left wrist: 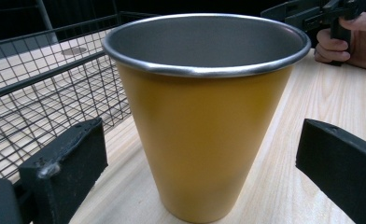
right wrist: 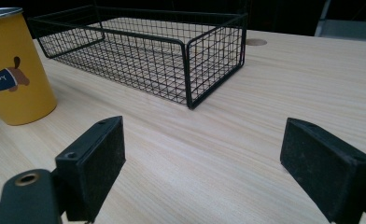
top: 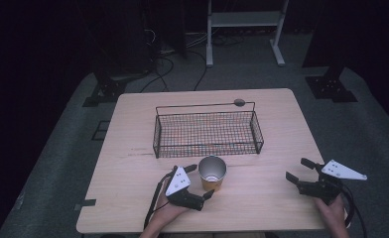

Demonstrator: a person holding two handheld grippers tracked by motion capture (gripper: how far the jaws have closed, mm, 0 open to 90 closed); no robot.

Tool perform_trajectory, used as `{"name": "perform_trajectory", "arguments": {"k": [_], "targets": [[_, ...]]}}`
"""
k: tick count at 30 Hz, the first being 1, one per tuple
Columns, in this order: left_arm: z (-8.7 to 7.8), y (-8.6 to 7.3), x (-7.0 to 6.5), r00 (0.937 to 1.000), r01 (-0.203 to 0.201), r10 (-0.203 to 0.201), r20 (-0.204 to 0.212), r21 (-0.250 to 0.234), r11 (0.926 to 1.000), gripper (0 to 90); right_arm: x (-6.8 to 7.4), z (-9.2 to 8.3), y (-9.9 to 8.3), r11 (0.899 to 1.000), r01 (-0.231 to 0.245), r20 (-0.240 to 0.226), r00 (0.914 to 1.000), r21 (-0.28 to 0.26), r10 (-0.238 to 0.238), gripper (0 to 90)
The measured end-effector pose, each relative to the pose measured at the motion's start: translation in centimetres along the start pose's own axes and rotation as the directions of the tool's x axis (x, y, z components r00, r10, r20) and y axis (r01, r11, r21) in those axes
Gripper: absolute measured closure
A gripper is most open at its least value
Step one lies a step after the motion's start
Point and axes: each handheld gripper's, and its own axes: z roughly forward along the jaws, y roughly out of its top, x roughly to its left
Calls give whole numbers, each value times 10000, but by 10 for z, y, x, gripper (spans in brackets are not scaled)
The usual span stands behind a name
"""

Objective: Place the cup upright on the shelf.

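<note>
A light wooden table [top: 262, 198] is standing in a dark room with cables on the grey floor, and a black wire basket [top: 207, 133] is sitting near the middle of it. The yellow metal cup [top: 212, 173] is standing upright just in front of the basket, and the left gripper [top: 201, 181] is reaching around it with its jaws apart, one on each side, not pressing the cup's wall. The right gripper [top: 298, 169] is hovering well apart at the right side of the table, its jaws also spread wide over bare wood.
</note>
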Motion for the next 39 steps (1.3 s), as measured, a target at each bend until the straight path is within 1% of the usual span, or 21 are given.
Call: {"name": "perform_trajectory", "arguments": {"k": [4, 9, 11, 13, 25, 28, 31, 32, 34, 39], "targets": [[4, 1, 0, 10000, 92, -92, 18, -3, 10000, 11, 0, 0, 0, 10000, 28, -5, 10000, -4, -28, 130], [10, 3, 0, 9999, 87, -87, 69, -1, 10000, 12, 0, 0, 0, 10000, 33, -16, 10000, -6, -33, 130], [13, 6, 0, 9998, 153, -152, 110, -88, 9998, 11, 0, 0, 0, 10000, 36, -15, 10000, -2, -36, 130], [16, 7, -1, 9998, 112, -111, 149, -55, 9999, 11, 0, 0, 0, 10000, 30, -18, 10000, -5, -30, 130], [30, 14, 0, 9998, 185, -184, 120, -64, 9998, 12, 0, 0, 0, 10000, 35, -29, 10000, -5, -35, 130], [33, 15, -1, 9998, 154, -154, 112, -84, 9998, 12, 0, 0, 0, 10000, 31, -38, 10000, -8, -31, 130], [36, 14, -1, 9997, 213, -212, 113, -45, 9998, 12, 0, 0, 0, 10000, 48, -34, 10000, -8, -48, 130], [37, 14, -1, 9997, 209, -210, 79, 36, 9998, 14, 0, 0, 0, 10000, 30, -37, 10000, -8, -30, 130], [37, 14, 0, 9998, 209, -209, 64, -21, 9998, 40, 0, 0, 0, 10000, 27, -44, 10000, -11, -27, 130], [37, 14, 1, 9997, 244, -244, 11, -81, 9997, 64, 0, 0, 0, 10000, 45, -38, 10000, -7, -45, 130]]}}
